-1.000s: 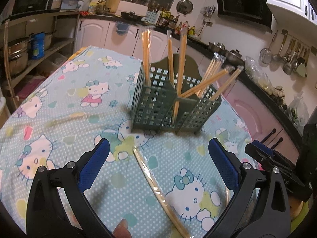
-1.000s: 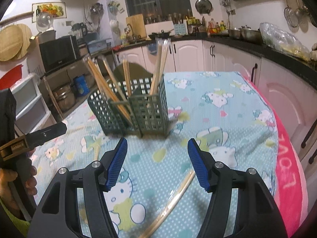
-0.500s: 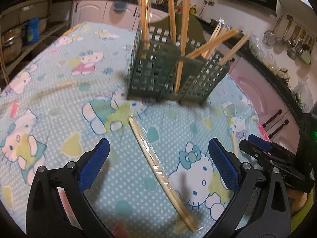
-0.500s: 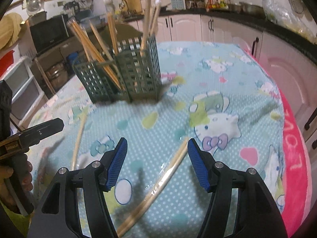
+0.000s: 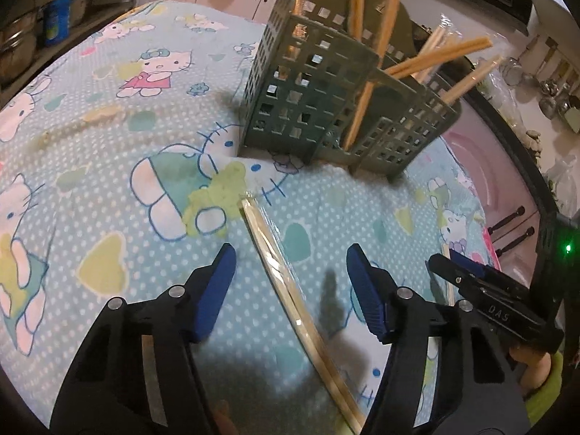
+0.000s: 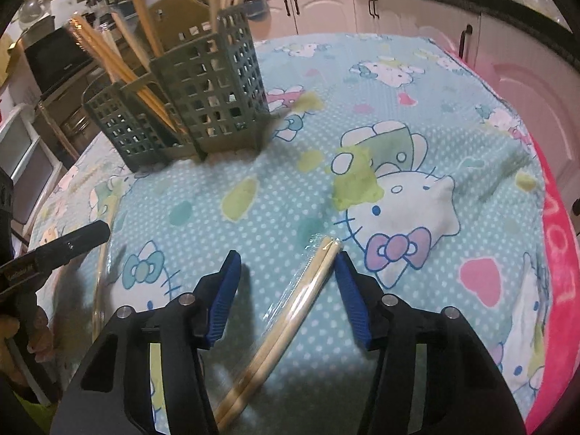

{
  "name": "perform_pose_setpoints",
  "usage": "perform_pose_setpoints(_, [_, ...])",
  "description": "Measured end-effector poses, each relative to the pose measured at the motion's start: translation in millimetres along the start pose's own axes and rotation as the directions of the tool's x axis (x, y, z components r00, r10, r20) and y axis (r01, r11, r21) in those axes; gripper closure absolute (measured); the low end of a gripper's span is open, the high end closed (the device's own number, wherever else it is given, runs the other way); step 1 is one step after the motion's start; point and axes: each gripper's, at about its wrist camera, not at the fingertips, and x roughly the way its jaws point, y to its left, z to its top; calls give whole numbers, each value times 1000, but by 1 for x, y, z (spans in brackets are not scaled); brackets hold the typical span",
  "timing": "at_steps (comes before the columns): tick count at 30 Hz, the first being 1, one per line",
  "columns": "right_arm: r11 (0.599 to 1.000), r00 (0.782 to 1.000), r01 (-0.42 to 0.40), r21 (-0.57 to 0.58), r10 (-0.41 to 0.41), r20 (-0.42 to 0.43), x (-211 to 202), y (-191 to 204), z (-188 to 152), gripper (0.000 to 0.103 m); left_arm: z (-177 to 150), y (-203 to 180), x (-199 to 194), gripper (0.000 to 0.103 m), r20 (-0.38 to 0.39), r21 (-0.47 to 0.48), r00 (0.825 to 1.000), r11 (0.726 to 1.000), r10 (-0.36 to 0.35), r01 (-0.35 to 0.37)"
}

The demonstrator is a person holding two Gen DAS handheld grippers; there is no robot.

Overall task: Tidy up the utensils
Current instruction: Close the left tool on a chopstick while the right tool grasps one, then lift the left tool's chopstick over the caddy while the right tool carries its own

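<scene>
Currently both grippers hang low over the tablecloth, each straddling its own wrapped chopstick pair. Left gripper: jaws spread, wrapped pair running diagonally through the lower centre of frame. Right gripper: jaws spread, second wrapped pair lying nearer the right pad. Green holder, upper centre, already carries several pairs. Judgement: pick-up imminent, nothing gripped yet.

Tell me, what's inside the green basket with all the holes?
Wooden chopsticks stand and lean inside the green basket, some wrapped in clear plastic, their tops poking out. Through the holes you glimpse parts of the sticks. The very bottom is hidden by the walls, so anything small down there cannot be seen.
</scene>
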Motion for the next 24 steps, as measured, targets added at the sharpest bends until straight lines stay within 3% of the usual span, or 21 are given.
perform_pose_setpoints(4, [1000,1000,6,0,-6,-8,6,0,7,55,11,1,9,55,-13,-3,1000,1000,23,-23])
perform_pose_setpoints(8, [1000,1000,15,4,-15,-13,9,-1,13,63,21,-2,19,65,-24,19,995,996,92,-92])
perform_pose_setpoints(14, [1000,1000,16,15,-16,-14,11,-8,17,83,34,-6,30,80,-15,54,984,983,178,-177])
perform_pose_setpoints(20, [997,998,-68,24,68,4,4,-6,17,91,38,7,26,98,2,4,988,988,154,-154])
perform_pose_setpoints(24, [995,995,-99,-2,99,18,-5,6,17,93,37,12,19,101,17,-19,993,993,115,-115])
